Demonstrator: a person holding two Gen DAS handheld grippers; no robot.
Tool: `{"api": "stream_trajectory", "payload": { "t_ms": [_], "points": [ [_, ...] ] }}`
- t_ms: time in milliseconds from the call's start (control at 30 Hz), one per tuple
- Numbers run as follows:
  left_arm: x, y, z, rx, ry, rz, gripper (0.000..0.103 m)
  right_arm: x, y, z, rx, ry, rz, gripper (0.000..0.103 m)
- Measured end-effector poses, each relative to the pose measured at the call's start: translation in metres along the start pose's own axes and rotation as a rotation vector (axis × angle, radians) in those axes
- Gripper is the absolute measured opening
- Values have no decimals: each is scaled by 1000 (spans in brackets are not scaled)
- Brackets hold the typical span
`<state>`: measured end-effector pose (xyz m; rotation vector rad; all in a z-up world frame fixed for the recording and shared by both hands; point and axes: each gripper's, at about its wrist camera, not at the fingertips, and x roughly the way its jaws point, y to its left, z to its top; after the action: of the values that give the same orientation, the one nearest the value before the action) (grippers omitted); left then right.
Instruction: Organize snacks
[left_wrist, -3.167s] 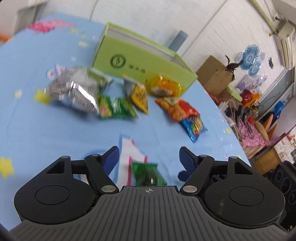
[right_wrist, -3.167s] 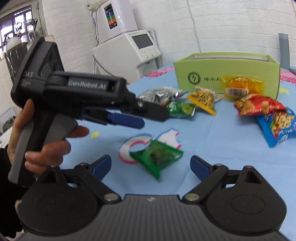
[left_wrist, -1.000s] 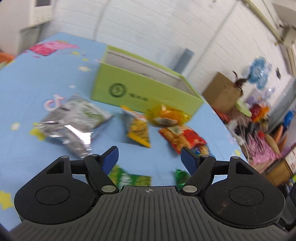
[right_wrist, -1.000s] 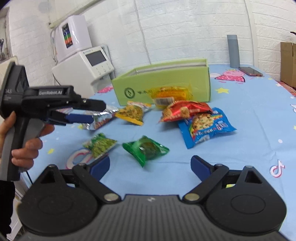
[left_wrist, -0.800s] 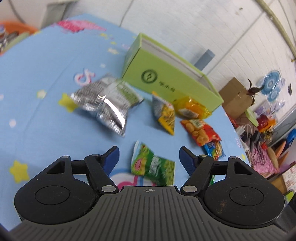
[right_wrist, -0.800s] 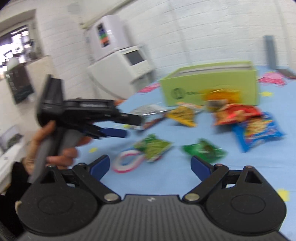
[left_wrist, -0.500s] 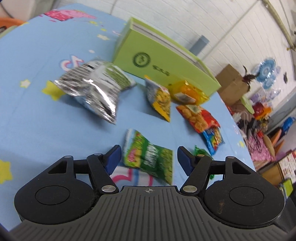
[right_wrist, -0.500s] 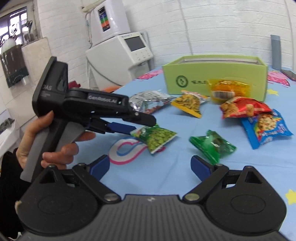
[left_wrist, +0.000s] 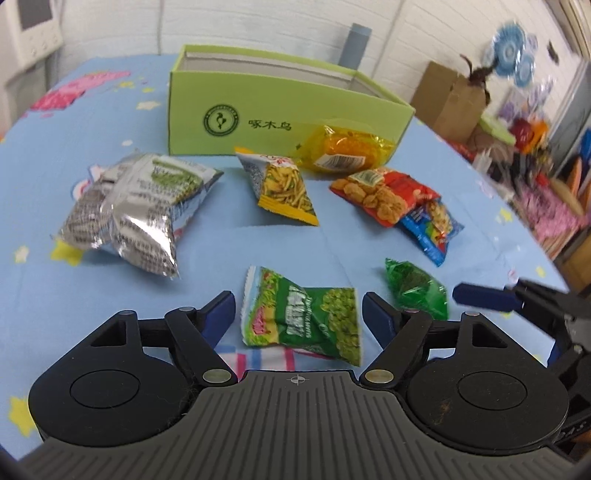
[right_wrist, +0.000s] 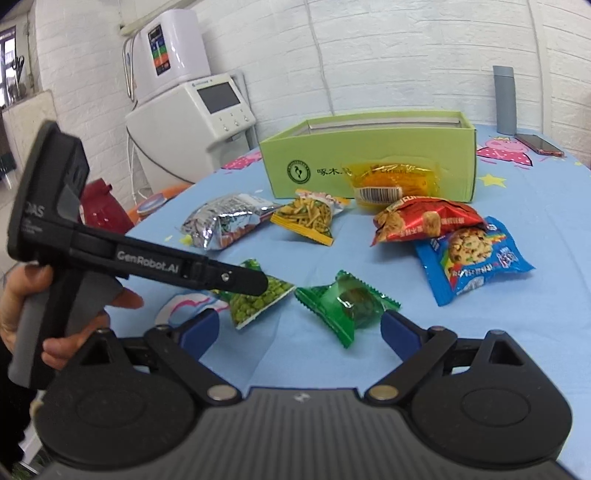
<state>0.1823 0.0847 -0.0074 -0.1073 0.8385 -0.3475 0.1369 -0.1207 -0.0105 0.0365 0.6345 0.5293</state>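
Left wrist view: the left gripper (left_wrist: 298, 314) hangs over the blue bench (left_wrist: 229, 236) with its jaws opening; the green pea packet (left_wrist: 303, 321) lies flat on the bench between the blue fingers (left_wrist: 218, 312), and the pads do not press on it. Just to the right lies the dark green sachet (left_wrist: 413, 288), and past it the right gripper's blue finger tip pokes in from the right edge of the frame. Farther in, a crumpled silver bag (left_wrist: 136, 210) sits toward the bench's left side, a yellow strip-snack bag (left_wrist: 284, 188) near the middle, and a red snack bag (left_wrist: 384, 195) overlapping a blue cookie packet (left_wrist: 432, 225) to the right. An open lime-green box (left_wrist: 280, 118) stands toward the far edge, with an orange packet (left_wrist: 347, 151) leaning against its front wall.

Right wrist view: the right gripper (right_wrist: 299, 328) has its jaws spread wide with nothing clamped; the dark green sachet (right_wrist: 347, 302) lies on the bench just ahead of the gap. On the left, a hand (right_wrist: 22, 306) holds the left gripper (right_wrist: 255, 284), whose tip is down at the green pea packet (right_wrist: 258, 299). The silver bag (right_wrist: 225, 221), yellow strip-snack bag (right_wrist: 310, 218), red snack bag (right_wrist: 424, 221) and blue cookie packet (right_wrist: 476, 258) lie between the sachet and the lime-green box (right_wrist: 365, 155), the orange packet (right_wrist: 395, 181) touching the box front. A grey cylinder (right_wrist: 504, 99) and a phone (right_wrist: 539, 144) sit near the far right corner.
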Motion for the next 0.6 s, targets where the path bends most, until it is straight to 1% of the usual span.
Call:
{"api": "stream_trajectory", "payload": {
  "t_ms": [67,133,167,233,333,367,400,500,600],
  "points": [
    [4,-5,1,61,10,8,66,9,-1,1,-15,12,-30,93],
    [8,-8,-1,86,27,8,66,11,-4,1,-9,18,-46,93],
    [10,-11,-2,100,28,6,66,11,-7,1,-3,18,-49,93],
    [12,-16,-5,134,14,29,66,8,-11,0,7,18,-62,93],
    [14,-17,-5,140,2,50,63,3,-15,3,22,2,-71,93],
    [14,-18,-5,145,0,61,59,2,-15,5,21,-4,-68,93],
    [14,-18,-5,148,-2,74,58,3,-15,7,20,-10,-70,93],
    [14,-16,-5,120,-7,89,58,8,-15,14,19,-19,-89,93],
    [13,-14,-5,86,-13,109,58,16,-12,21,-17,-26,-102,93]
  ]
}}
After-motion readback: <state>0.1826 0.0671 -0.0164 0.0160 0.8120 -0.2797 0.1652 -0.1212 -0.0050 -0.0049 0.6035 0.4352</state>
